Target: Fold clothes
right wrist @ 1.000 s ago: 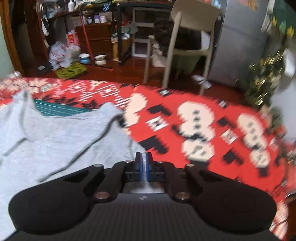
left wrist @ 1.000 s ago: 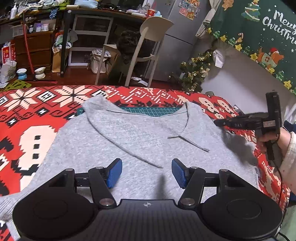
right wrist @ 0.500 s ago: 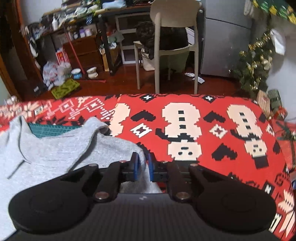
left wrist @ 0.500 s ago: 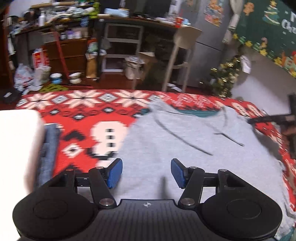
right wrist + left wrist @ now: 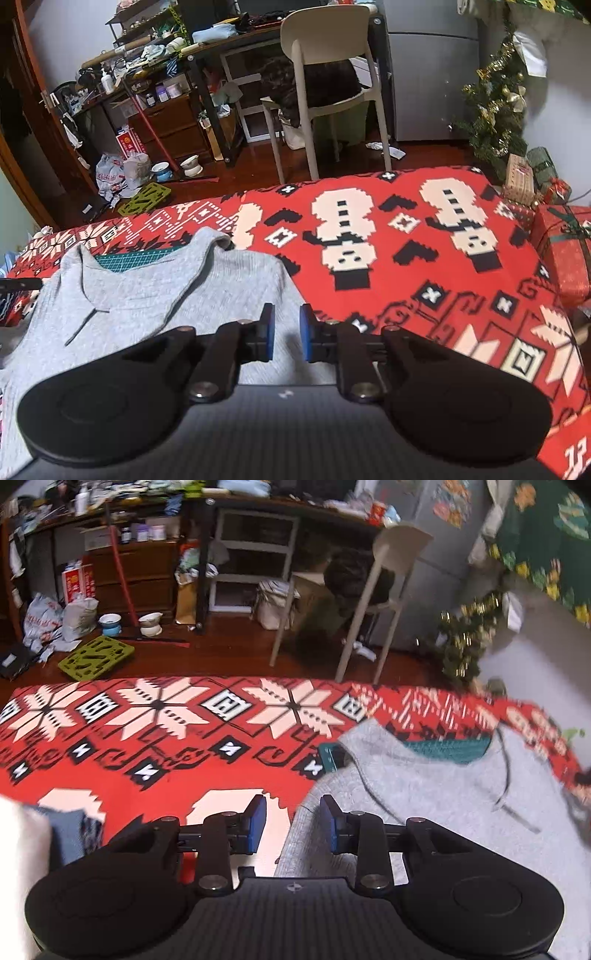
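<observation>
A grey knit sweater [image 5: 436, 812] with a dark drawstring lies flat on the red patterned blanket [image 5: 166, 760]. My left gripper [image 5: 291, 825] hovers over the sweater's left edge. Its jaws are closing, and the fabric edge shows below the gap with the blue pads [image 5: 257, 823] apart from it. In the right wrist view the sweater [image 5: 155, 295] fills the lower left. My right gripper [image 5: 286, 332] is over its right side, near the hem. Its jaws are opening, with a narrow gap and nothing pinched between them.
A green cutting mat [image 5: 125, 258] shows under the collar. Folded blue denim and something white [image 5: 74, 834] lie at the blanket's left. Wrapped gift boxes [image 5: 561, 240] stand at the right edge. A beige chair [image 5: 325, 74] and a small Christmas tree [image 5: 495, 110] stand beyond the blanket.
The left gripper has swung left from the sweater's middle to its left edge, and its jaws have narrowed. The right gripper's jaws, shut a second ago, have parted, and its view has steadied.
</observation>
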Demonstrator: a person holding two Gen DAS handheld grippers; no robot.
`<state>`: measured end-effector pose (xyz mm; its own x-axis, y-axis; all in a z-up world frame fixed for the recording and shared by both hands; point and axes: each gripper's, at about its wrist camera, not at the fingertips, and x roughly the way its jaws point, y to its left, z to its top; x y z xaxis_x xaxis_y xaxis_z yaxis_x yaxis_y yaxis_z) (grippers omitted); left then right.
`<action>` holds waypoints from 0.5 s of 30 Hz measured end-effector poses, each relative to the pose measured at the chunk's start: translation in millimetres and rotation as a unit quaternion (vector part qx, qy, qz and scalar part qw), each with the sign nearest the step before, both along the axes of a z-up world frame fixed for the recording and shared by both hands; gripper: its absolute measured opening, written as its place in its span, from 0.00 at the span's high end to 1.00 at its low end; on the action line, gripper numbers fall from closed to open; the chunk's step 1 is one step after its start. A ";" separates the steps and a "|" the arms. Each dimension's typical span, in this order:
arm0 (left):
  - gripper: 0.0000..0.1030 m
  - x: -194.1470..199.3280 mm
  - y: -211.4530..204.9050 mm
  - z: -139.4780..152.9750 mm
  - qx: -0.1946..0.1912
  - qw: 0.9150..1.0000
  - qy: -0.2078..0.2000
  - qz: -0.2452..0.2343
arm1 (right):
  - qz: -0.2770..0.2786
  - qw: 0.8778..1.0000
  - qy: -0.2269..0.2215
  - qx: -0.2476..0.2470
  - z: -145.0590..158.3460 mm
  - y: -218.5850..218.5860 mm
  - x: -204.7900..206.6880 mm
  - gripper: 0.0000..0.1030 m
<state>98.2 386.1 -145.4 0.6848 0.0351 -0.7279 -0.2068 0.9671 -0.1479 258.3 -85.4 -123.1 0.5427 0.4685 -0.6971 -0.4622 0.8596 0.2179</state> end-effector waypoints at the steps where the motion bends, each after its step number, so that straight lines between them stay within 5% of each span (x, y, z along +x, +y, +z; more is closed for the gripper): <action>1: 0.70 2.9 -5.0 -2.5 0.017 1.000 0.010 -0.012 | -0.003 1.000 -0.002 -0.001 0.4 -2.4 -1.3 0.84; 5: 0.71 2.1 -20.7 -5.5 0.075 0.996 0.011 -0.047 | -0.010 1.000 -0.001 0.002 -1.4 -7.4 -4.0 0.83; 6: 0.90 1.8 -21.0 -5.7 0.074 0.996 0.012 -0.052 | -0.011 1.000 0.001 0.005 -2.7 -7.5 -4.1 0.83; 7: 0.98 1.6 -20.6 -5.8 0.068 0.996 0.014 -0.055 | -0.010 1.000 0.003 0.006 -4.1 -6.2 -4.3 0.83; 12: 0.98 -4.1 -24.0 -3.7 0.121 0.991 0.028 -0.041 | -0.002 1.000 0.007 0.016 -9.1 2.0 -6.2 0.83; 15: 0.98 -5.3 -13.2 -4.5 0.116 0.993 0.029 -0.017 | 0.003 1.000 0.005 0.010 -11.2 8.4 -4.5 0.83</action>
<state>92.9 372.9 -149.9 0.6449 0.1849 -0.7416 -0.1758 0.9802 0.0915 253.9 -77.0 -134.3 0.5334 0.4864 -0.6921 -0.4653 0.8519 0.2401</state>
